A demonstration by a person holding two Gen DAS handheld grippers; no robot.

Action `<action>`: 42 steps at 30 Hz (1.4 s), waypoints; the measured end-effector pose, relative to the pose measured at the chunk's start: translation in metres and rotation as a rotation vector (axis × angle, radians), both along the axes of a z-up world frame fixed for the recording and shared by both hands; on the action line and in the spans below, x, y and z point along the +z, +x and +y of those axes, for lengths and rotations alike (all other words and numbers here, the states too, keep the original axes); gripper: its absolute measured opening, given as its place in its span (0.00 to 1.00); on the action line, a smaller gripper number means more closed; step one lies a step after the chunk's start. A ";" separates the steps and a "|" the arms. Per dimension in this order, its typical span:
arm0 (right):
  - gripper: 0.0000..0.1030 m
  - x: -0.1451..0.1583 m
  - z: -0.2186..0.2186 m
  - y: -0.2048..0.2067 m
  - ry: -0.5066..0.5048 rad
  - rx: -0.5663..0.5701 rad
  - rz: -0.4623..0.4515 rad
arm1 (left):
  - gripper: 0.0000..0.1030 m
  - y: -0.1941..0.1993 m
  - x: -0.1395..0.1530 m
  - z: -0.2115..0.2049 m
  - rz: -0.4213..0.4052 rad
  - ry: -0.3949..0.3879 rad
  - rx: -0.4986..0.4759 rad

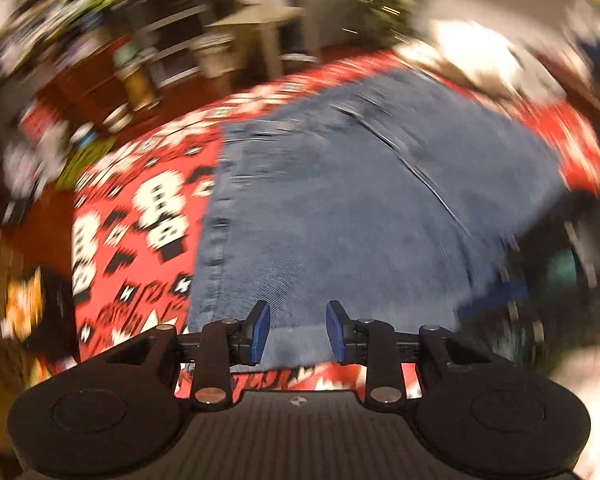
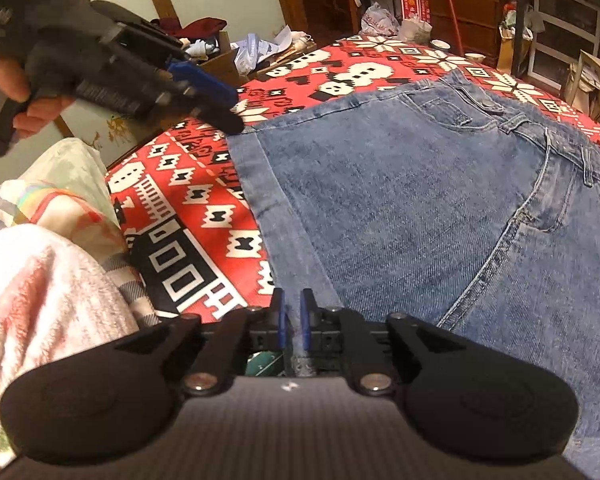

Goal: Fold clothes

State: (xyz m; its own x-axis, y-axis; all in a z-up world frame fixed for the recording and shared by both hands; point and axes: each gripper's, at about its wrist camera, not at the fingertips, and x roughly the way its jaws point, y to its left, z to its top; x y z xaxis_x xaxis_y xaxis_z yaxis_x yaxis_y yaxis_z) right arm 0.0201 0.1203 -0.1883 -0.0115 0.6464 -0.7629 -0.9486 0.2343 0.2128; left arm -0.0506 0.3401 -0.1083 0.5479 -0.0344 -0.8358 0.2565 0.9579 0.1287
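Blue jeans [image 1: 340, 200] [image 2: 420, 200] lie flat on a red patterned blanket [image 1: 140, 220] [image 2: 204, 208], waistband and pockets at the far right. In the blurred left wrist view my left gripper [image 1: 298, 312] hangs open above the near denim edge, with nothing between its blue pads [image 1: 260, 332]. The right wrist view shows that same left gripper [image 2: 230, 114] in a person's hand, lifted over the jeans' far left corner. My right gripper [image 2: 294, 312] sits at the near left hem, its jaws a narrow gap apart, with the hem strip running between the pads.
A pink and white towel [image 2: 40, 300] and striped bedding lie bunched at the left of the blanket. Beyond the blanket's far edge stand a cardboard box [image 2: 224, 60], bowls [image 2: 440, 44], shelves and other clutter.
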 end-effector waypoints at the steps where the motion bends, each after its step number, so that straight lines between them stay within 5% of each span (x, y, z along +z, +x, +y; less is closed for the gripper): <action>1: 0.10 0.000 0.001 -0.002 0.000 0.009 -0.011 | 0.29 -0.004 -0.003 -0.003 0.002 0.010 -0.043; 4: 0.23 -0.001 0.005 -0.011 -0.008 0.048 -0.064 | 0.29 -0.015 -0.011 -0.013 0.004 0.040 -0.164; 13: 0.16 -0.002 0.010 -0.020 -0.050 0.053 -0.191 | 0.30 -0.019 -0.038 -0.039 0.003 0.137 -0.423; 17: 0.02 -0.001 0.008 -0.014 -0.039 0.029 -0.146 | 0.29 -0.014 -0.049 -0.045 0.000 0.185 -0.483; 32: 0.01 0.004 -0.002 0.021 0.039 -0.114 0.115 | 0.23 -0.014 -0.067 -0.053 -0.038 0.322 -0.600; 33: 0.01 0.005 -0.003 0.021 0.040 -0.113 0.120 | 0.22 -0.014 -0.067 -0.054 -0.042 0.327 -0.604; 35: 0.01 0.005 -0.004 0.018 0.033 -0.102 0.113 | 0.03 -0.015 -0.069 -0.055 -0.045 0.333 -0.621; 42: 0.00 -0.004 0.000 0.008 -0.017 -0.069 0.099 | 0.02 -0.019 -0.066 -0.051 -0.017 0.311 -0.642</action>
State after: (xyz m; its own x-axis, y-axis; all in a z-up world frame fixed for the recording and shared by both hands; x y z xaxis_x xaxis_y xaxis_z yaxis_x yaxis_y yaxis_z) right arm 0.0281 0.1205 -0.1921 -0.0429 0.6349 -0.7714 -0.9048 0.3028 0.2995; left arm -0.0698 0.2893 -0.1740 0.5122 -0.1165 -0.8510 0.7535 0.5365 0.3801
